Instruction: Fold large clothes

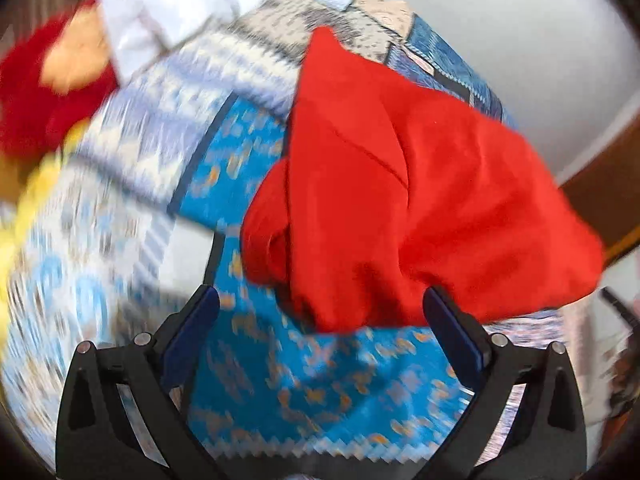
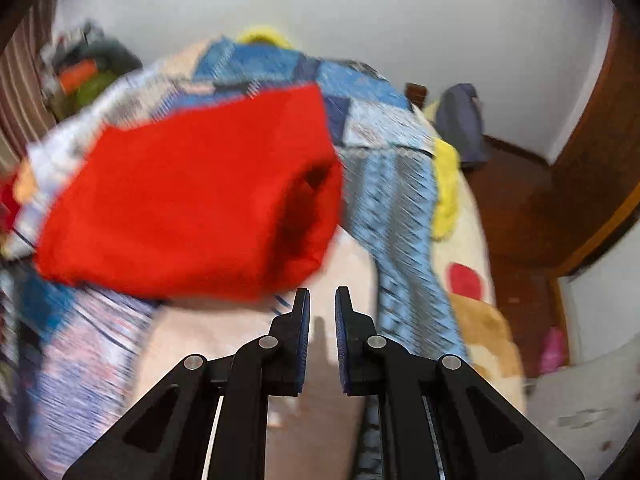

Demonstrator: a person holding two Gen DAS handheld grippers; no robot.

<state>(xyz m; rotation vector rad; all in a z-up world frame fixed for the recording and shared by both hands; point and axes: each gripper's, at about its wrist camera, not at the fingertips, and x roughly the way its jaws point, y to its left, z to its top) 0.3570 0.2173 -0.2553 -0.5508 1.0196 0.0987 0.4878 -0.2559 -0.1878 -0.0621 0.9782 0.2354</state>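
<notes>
A red garment (image 1: 400,200) lies loosely folded on a bed covered by a blue patterned quilt (image 1: 192,128). My left gripper (image 1: 320,308) is open, its fingers wide apart just short of the garment's near edge, holding nothing. In the right wrist view the same red garment (image 2: 192,200) lies ahead and to the left, one open end facing me. My right gripper (image 2: 322,300) hovers just beside the garment's near right corner, jaws nearly together with a narrow gap and nothing between them. Both views are motion-blurred.
A white cloth (image 1: 160,24) and red and yellow fabrics (image 1: 36,92) lie at the far left of the bed. A yellow blanket edge (image 2: 446,188) and a cream cartoon blanket (image 2: 472,280) hang on the right. Brown wooden furniture (image 2: 580,184) stands to the right; a clothes pile (image 2: 88,72) sits far left.
</notes>
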